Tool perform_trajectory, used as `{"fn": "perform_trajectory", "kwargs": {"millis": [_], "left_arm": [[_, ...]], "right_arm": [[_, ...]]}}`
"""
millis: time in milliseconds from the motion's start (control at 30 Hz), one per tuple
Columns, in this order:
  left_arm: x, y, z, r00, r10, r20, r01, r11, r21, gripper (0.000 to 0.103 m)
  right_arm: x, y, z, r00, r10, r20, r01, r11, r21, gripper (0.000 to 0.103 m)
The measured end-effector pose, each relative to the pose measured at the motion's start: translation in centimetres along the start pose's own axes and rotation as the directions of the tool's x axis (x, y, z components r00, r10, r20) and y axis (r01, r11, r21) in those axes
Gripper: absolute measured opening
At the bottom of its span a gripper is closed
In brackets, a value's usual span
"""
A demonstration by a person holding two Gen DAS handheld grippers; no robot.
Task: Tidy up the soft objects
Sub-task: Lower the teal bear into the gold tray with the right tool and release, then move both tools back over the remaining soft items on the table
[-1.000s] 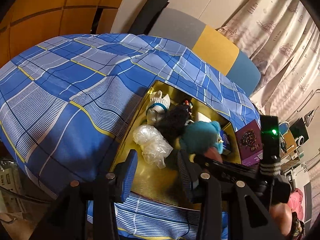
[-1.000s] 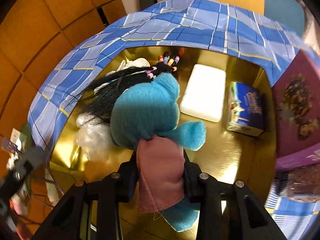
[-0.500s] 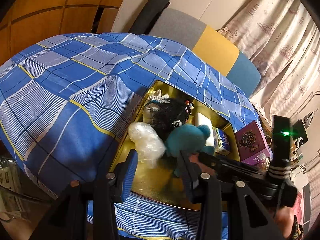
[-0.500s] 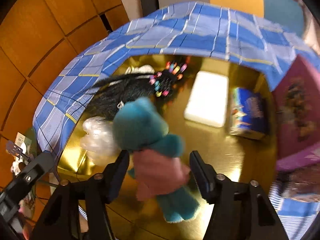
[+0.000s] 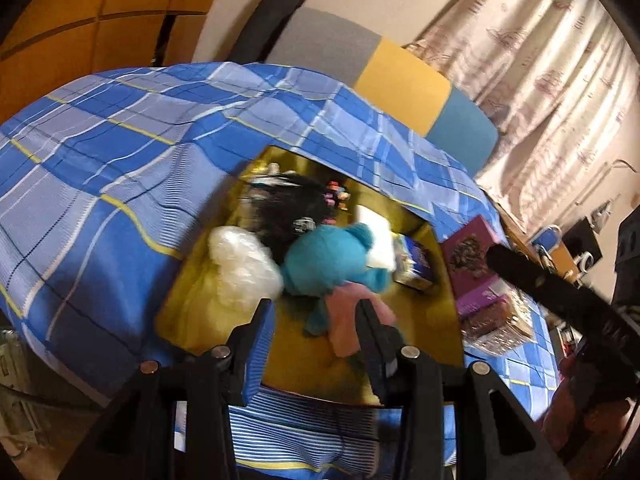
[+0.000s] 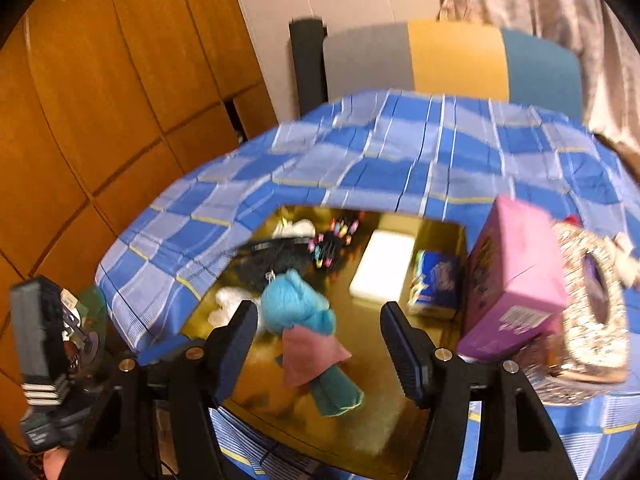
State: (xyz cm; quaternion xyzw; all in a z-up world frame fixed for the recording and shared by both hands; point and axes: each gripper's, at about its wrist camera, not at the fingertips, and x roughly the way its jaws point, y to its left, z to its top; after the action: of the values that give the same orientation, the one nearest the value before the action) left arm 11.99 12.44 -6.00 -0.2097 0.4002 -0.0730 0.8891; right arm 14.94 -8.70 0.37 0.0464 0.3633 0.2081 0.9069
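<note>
A teal plush toy with a pink cloth (image 6: 304, 320) lies in the gold tray (image 6: 380, 432); it also shows in the left wrist view (image 5: 332, 260). Beside it lie a black hairy toy (image 6: 276, 260), a clear plastic bundle (image 5: 240, 264) and a white plush (image 6: 296, 228). My right gripper (image 6: 320, 344) is open and empty, raised above the teal plush. My left gripper (image 5: 316, 332) is open and empty over the tray's near edge (image 5: 320, 388).
A white pad (image 6: 382, 266) and a blue box (image 6: 436, 284) lie in the tray. A purple box (image 6: 512, 280) and a glittery item (image 6: 592, 308) stand right of it on the blue checked cloth (image 6: 400, 152). A chair back (image 6: 452, 60) stands behind.
My right gripper opened, let go of the teal plush and pulled back and up. The plush now lies in the tray. The left gripper shifted slightly.
</note>
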Motion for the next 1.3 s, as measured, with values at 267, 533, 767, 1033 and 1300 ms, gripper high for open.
{"fn": "perform_trajectory", "kwargs": {"millis": [267, 533, 767, 1033, 1300], "left_arm": [[0.6, -4.1, -0.8, 0.992, -0.118, -0.041, 0.122, 0.989, 0.089, 0.042], [1.6, -8.0, -1.5, 0.986, -0.144, -0.087, 0.157, 0.975, 0.16, 0.042], [2.2, -11.1, -1.9, 0.978, -0.173, -0.117, 0.194, 0.959, 0.208, 0.042], [3.0, -13.7, -2.6, 0.972, -0.179, -0.155, 0.215, 0.942, 0.257, 0.042], [3.6, -15.1, -3.1, 0.966, -0.177, -0.188, 0.225, 0.933, 0.281, 0.042]], "right_arm": [[-5.3, -3.8, 0.4, 0.985, -0.099, 0.141, 0.093, 0.995, 0.046, 0.065], [-10.3, -12.9, -0.7, 0.945, -0.274, 0.178, 0.238, 0.95, 0.203, 0.066], [-12.8, -20.7, -3.1, 0.908, -0.399, 0.126, 0.337, 0.877, 0.343, 0.067], [-11.1, -28.1, -6.8, 0.883, -0.47, -0.021, 0.433, 0.795, 0.424, 0.067], [-5.6, -33.9, -9.7, 0.905, -0.39, -0.171, 0.421, 0.763, 0.49, 0.067]]}}
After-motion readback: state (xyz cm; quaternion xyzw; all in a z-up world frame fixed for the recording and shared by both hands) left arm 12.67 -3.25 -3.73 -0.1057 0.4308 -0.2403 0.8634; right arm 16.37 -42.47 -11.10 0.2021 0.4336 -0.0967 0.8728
